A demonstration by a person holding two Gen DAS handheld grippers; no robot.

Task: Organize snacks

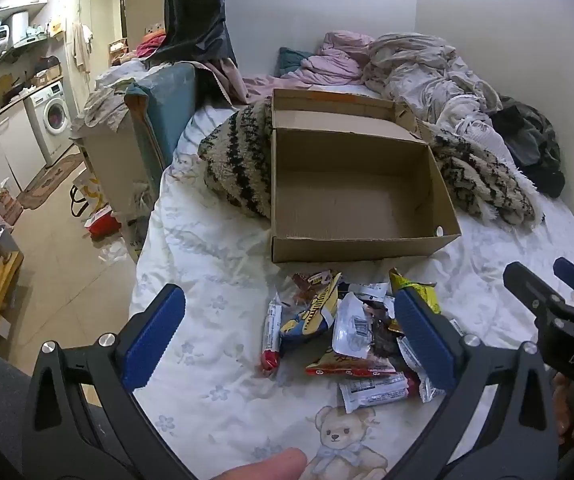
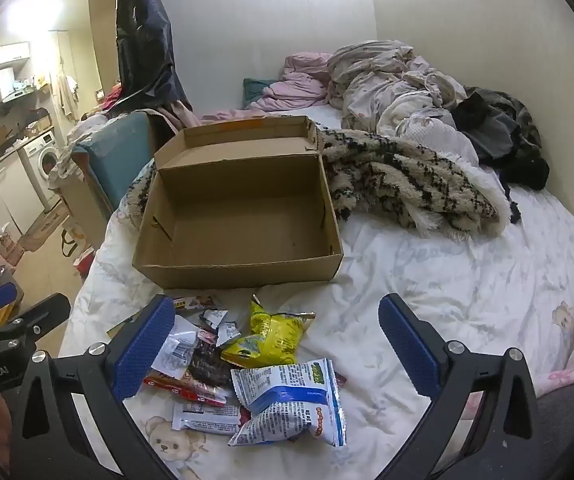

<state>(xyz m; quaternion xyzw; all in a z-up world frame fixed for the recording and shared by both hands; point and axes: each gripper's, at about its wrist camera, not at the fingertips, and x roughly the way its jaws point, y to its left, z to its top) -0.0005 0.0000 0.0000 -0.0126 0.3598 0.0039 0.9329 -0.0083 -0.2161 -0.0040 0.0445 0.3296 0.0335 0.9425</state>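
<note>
Left gripper (image 1: 293,338) and right gripper (image 2: 277,342): both tilted down over bed, jaws wide apart, nothing held. Heap of foil and plastic snack packets (image 2: 247,364) lies on white bear-print sheet (image 2: 427,280), no common axis. Beyond, empty brown cardboard box (image 2: 239,220), lid back, long axis across bed.

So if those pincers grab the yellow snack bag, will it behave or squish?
The yellow snack bag looks puffy and crinkled, so it will likely dent and feel light. Its glossy film may slip. Resting against other wrappers, it could drag neighbours along.
</note>
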